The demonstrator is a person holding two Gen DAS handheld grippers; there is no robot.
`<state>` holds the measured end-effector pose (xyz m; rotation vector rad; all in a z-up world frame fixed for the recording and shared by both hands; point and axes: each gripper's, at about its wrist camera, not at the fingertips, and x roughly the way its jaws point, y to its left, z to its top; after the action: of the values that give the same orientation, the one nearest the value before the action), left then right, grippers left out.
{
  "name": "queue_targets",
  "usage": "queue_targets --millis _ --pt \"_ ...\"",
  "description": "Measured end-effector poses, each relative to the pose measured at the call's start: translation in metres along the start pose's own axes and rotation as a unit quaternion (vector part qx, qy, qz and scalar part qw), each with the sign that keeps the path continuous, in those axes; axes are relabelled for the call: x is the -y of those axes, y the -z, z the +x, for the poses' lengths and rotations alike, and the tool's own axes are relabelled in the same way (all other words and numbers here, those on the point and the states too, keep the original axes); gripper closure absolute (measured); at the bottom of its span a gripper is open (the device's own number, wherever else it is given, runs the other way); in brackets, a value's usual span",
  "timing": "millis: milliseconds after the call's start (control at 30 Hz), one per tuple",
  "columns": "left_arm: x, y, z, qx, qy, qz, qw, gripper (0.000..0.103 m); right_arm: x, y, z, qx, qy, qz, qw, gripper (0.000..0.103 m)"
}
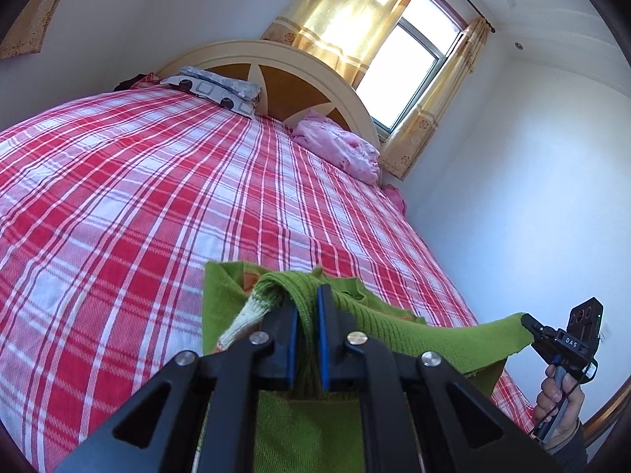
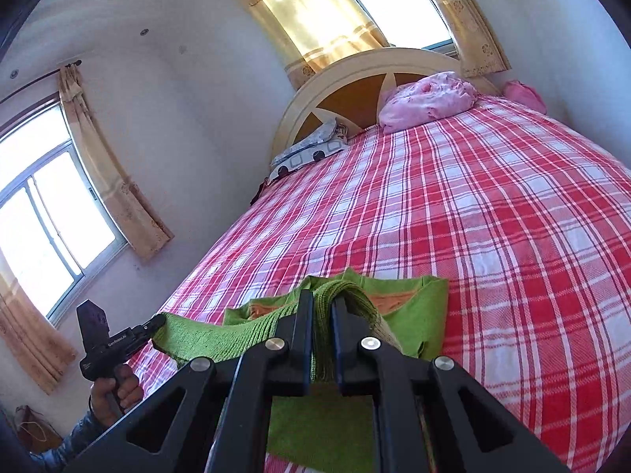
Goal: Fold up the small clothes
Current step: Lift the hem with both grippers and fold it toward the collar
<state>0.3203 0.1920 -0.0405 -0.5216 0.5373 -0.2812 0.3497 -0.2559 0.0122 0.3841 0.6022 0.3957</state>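
A small green knit sweater (image 1: 398, 327) with a pale ribbed cuff and an orange inner patch hangs stretched between both grippers above the red plaid bed (image 1: 157, 197). My left gripper (image 1: 307, 307) is shut on one edge of it; it also shows in the right wrist view (image 2: 157, 321), pinching the sweater's (image 2: 221, 339) far corner. My right gripper (image 2: 322, 307) is shut on the other edge; it shows in the left wrist view (image 1: 526, 321), clamped on the corner. The lower part of the sweater drapes under the fingers toward the bed (image 2: 493, 216).
Patterned grey pillows (image 1: 217, 88) and a pink bundle (image 1: 343, 146) lie at the headboard (image 1: 315, 67). Windows with yellow curtains (image 2: 303, 12) stand behind and beside the bed. A white wall (image 1: 532, 197) runs along the bed's right side.
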Motion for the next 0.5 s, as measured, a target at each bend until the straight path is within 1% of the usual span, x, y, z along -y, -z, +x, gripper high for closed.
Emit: queue_targets --millis 167,233,300,500 --pt "-0.012 -0.007 0.036 -0.02 -0.009 -0.014 0.9996 0.094 0.018 -0.009 0.035 -0.025 0.018 0.016 0.999 0.095" --pt "-0.015 -0.008 0.049 -0.028 -0.013 -0.015 0.9994 0.094 0.029 -0.01 0.052 -0.037 0.033 0.025 0.998 0.095" --pt "-0.017 -0.008 0.061 -0.034 -0.019 -0.014 0.9991 0.094 0.039 -0.01 0.066 -0.046 0.04 0.032 0.998 0.095" --pt "-0.025 -0.009 0.085 -0.048 -0.034 -0.014 0.9982 0.094 0.067 -0.011 0.107 -0.072 0.057 0.049 0.995 0.095"
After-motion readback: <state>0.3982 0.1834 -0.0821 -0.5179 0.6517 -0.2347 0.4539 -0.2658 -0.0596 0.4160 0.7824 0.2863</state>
